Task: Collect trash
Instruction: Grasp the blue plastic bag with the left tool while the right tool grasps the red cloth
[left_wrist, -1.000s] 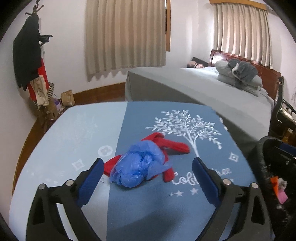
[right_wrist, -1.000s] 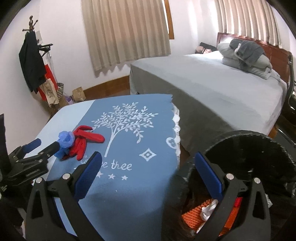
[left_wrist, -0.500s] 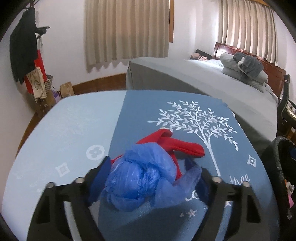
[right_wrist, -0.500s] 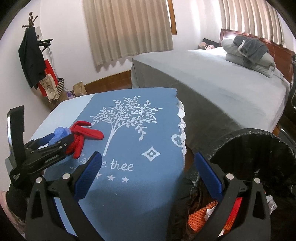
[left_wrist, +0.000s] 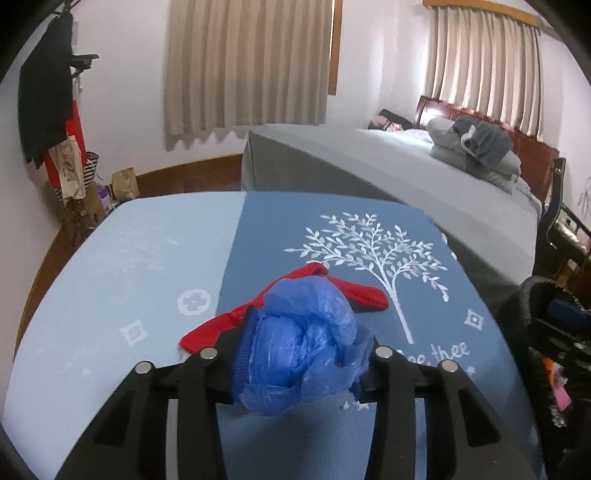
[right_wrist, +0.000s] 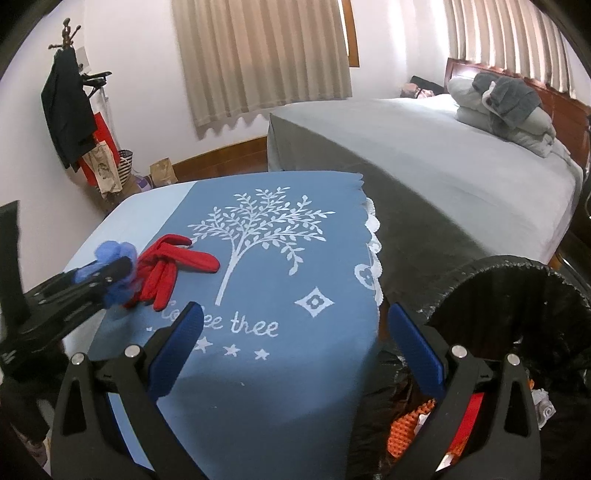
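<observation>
Crumpled blue plastic bag (left_wrist: 303, 339) sat near left edge of table, on blue tree-print cloth (left_wrist: 369, 435); rounded wad, no clear long axis, loose flap trailing right. Left gripper (left_wrist: 301, 354) jaws closing, wad between pads, pads touching its sides. Red glove (right_wrist: 173, 266) lay just behind wad, partly under it, fingers pointing far-right toward printed tree. Right gripper (right_wrist: 291, 350) gaped wide, empty, over near right table edge. Black-lined trash bin (right_wrist: 517, 295) stood right of table, litter inside. Grey bed (right_wrist: 443, 155) beyond.
</observation>
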